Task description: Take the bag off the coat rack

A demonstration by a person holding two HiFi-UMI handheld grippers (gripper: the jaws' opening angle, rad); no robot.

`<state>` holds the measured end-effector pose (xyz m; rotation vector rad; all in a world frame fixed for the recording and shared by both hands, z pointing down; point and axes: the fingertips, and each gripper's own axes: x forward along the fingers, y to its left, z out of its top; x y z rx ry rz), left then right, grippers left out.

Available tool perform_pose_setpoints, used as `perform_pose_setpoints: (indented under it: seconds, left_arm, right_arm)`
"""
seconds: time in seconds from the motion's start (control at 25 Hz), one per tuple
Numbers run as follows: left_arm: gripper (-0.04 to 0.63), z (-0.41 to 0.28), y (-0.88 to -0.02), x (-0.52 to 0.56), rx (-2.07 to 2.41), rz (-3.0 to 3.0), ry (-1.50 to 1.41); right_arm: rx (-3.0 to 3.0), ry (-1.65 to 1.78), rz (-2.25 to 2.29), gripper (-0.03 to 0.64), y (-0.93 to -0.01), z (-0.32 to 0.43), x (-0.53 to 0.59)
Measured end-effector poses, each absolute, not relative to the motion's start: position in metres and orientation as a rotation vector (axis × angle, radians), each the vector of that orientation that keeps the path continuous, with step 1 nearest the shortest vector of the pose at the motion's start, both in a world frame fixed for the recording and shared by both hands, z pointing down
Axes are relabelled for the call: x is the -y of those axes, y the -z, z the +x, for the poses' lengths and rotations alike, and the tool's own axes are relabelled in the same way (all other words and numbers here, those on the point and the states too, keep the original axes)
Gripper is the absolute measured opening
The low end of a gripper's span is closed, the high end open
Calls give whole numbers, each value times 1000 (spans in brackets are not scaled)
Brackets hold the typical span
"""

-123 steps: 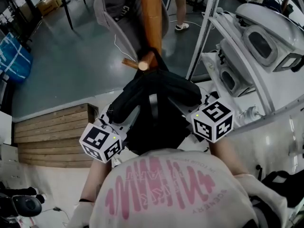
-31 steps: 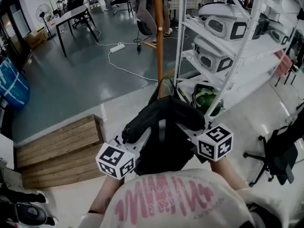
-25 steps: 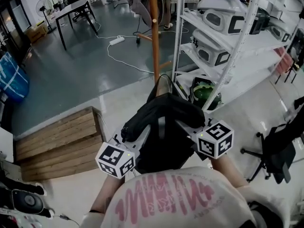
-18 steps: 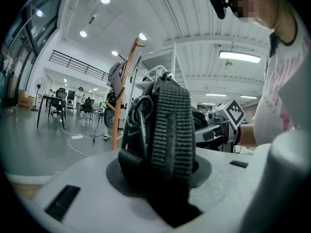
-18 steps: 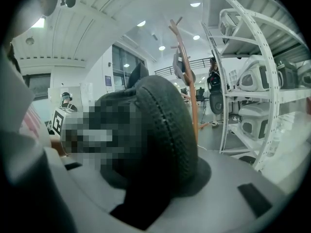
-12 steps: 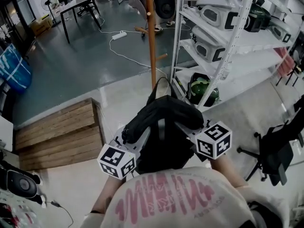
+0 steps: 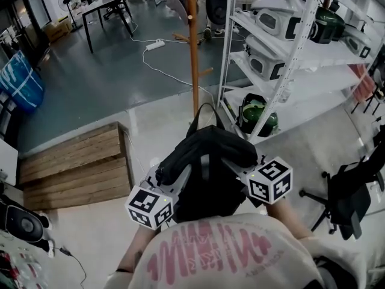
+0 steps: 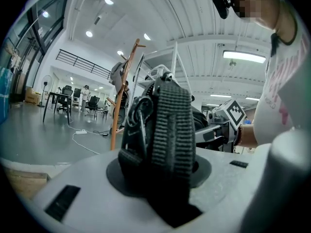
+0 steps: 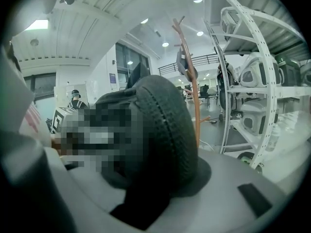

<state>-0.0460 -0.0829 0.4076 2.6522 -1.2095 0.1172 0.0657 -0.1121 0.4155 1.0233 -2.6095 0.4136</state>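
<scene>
Black bag (image 7: 204,176) is seen held up between the two grippers, close in front of the person's chest and over the pale floor (image 7: 150,128). It is off the coat rack (image 7: 192,47), whose orange-brown pole stands farther off, beyond the bag and well apart from it. Left gripper (image 7: 170,179) is noted at the bag's left side, with its jaws pinching a ribbed webbing strap (image 8: 170,125) that rises between them; a metal ring or buckle is made out beside the strap, detail unclear. Right gripper (image 7: 240,164) is noted at the bag's right side, with its jaws clamped on a thick padded strap (image 9: 167,130) that has a stitched seam. A thin carry loop (image 7: 204,110) is seen standing up at the bag's far edge. A grey garment (image 8: 118,72) is seen hanging high on the coat rack. White shelving (image 7: 283,71) is recorded just right of the rack, loaded with white devices, with a green helmet-like object (image 7: 255,114) on its lowest level. A wooden platform (image 7: 72,167) lies at near left. A dark table (image 7: 108,3) is noted at far left, with a white power strip (image 7: 155,44) and cable on the grey floor near it. A black office chair (image 7: 346,191) stands at near right.
</scene>
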Motion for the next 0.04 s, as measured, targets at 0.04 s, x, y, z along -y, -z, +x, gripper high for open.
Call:
perform_pose_setpoints:
  seconds: [0.04]
  left_arm:
    - [118,-45,-409,82,1212,2651,-117]
  right_arm:
    - [2610,-414,1020,164,-417,66,111]
